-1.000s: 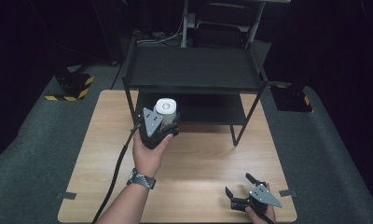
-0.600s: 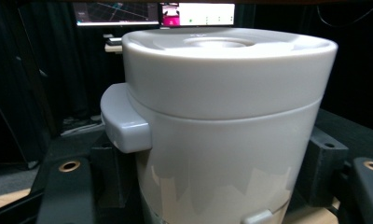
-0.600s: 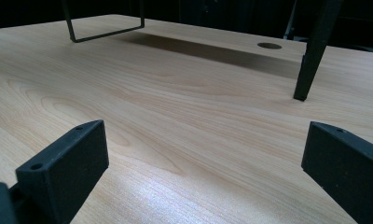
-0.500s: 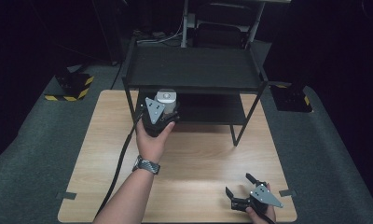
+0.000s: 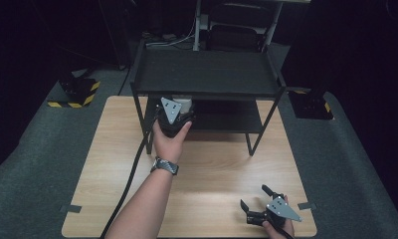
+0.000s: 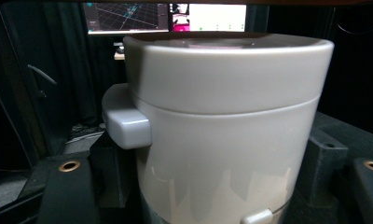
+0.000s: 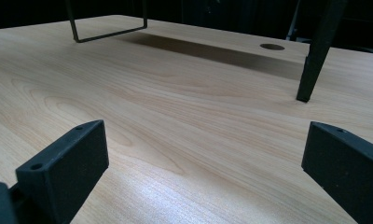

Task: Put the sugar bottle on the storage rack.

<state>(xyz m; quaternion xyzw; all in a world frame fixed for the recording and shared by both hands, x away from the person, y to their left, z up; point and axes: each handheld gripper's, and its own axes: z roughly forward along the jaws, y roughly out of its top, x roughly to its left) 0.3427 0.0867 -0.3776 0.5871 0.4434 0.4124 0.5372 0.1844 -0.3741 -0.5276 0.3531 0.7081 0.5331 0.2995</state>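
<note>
The left tool (image 5: 179, 110), clamped on the white lidded container (image 5: 183, 102), is travelling away from the near edge of the surface and toward the black shelf rack (image 5: 207, 74). The container is slipping in under the rack's top shelf, so less of its lid is showing from above, and the forearm is stretching farther over the surface.

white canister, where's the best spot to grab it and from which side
Take the white canister round its smooth round wall below the lid seam, coming level from the table's front edge, as the left claw does now. The rack's top shelf blocks a grasp from above, and the side tab should stay clear.
</note>
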